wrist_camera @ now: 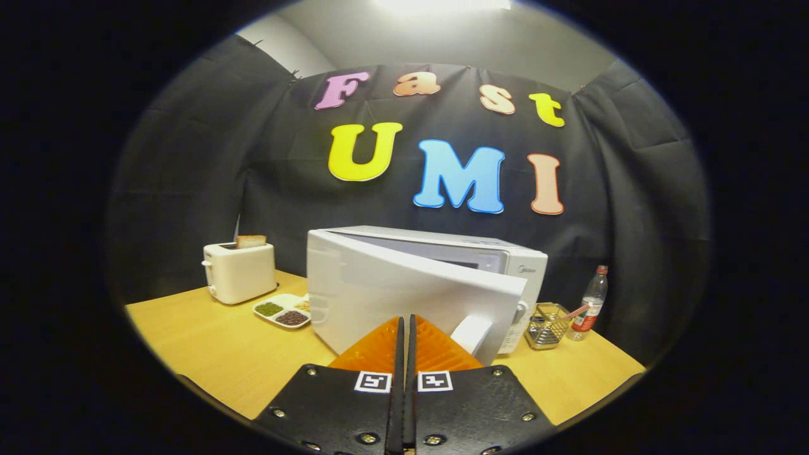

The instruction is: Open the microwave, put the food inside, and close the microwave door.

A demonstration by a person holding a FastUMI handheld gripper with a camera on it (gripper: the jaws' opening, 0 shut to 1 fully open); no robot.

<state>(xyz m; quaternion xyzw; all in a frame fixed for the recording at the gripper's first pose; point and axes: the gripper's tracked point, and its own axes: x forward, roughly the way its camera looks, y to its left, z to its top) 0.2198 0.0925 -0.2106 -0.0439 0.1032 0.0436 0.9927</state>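
Gripper (404, 325) sits closest, fingers pressed together with nothing between them, tips right up against the microwave door (411, 297); can't tell if they actually touch it.

Microwave (436, 278) is the reference for everything else:
- White box on the wooden table (208, 354), door partly swung out, hinged on the left side, free edge angled toward the gripper. A slice of the dark cavity shows above the door's top edge.
- Door handle (473, 333) is a white block on the door's right end, just right of the fingertips.
- Control knob (520, 311) on the microwave's right front panel, partly hidden behind the door edge.
- Left of the microwave: a white divided dish (282, 310) with green and dark red-brown beans in separate compartments, touching or nearly touching the door's lower left corner.
- Further left: white toaster (239, 272) with a slice of toast (251, 241) sticking up from its slot.
- Right of the microwave: wire basket (547, 325), something thin and pink resting across it.
- Just right of that basket: clear plastic bottle (589, 303), red cap, red label, upright.

Food, as far as it's identifiable, is the dish, outside the microwave on the table.
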